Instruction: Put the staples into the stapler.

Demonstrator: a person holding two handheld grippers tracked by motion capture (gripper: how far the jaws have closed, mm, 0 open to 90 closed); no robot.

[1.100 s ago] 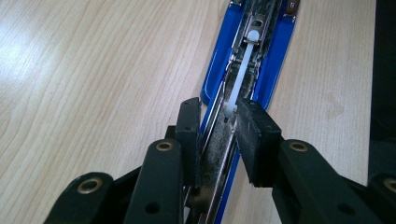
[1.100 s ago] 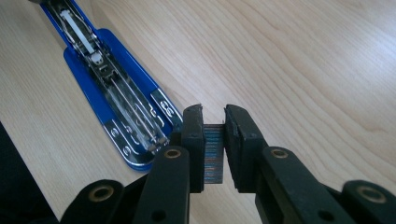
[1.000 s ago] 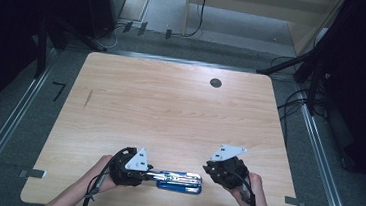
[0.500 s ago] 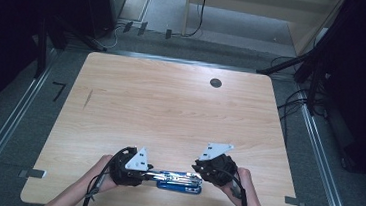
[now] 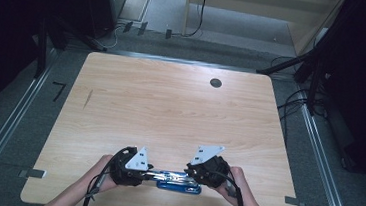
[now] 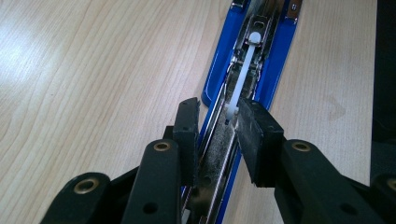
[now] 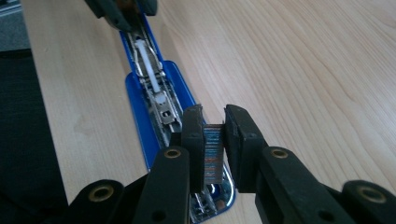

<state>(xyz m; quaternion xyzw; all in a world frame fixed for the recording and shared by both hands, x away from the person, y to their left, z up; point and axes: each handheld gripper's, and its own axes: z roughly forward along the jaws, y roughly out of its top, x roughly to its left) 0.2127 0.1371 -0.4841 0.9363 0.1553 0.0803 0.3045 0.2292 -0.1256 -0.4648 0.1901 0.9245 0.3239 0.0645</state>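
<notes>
Two grippers meet over the open blue stapler [image 5: 177,179] at the table's [image 5: 170,107] lower edge: left gripper [image 6: 215,122] clamps its metal rail; right gripper [image 7: 214,125] pinches a staple strip [image 7: 213,154], visible close up.

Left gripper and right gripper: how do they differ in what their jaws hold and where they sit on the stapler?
The left gripper clamps the open stapler by its metal staple channel; the right gripper grips a strip of staples. In the high view, the left gripper sits at the stapler's left end and the right gripper at its right end. Both point inward, toward each other, low over the table.
</notes>
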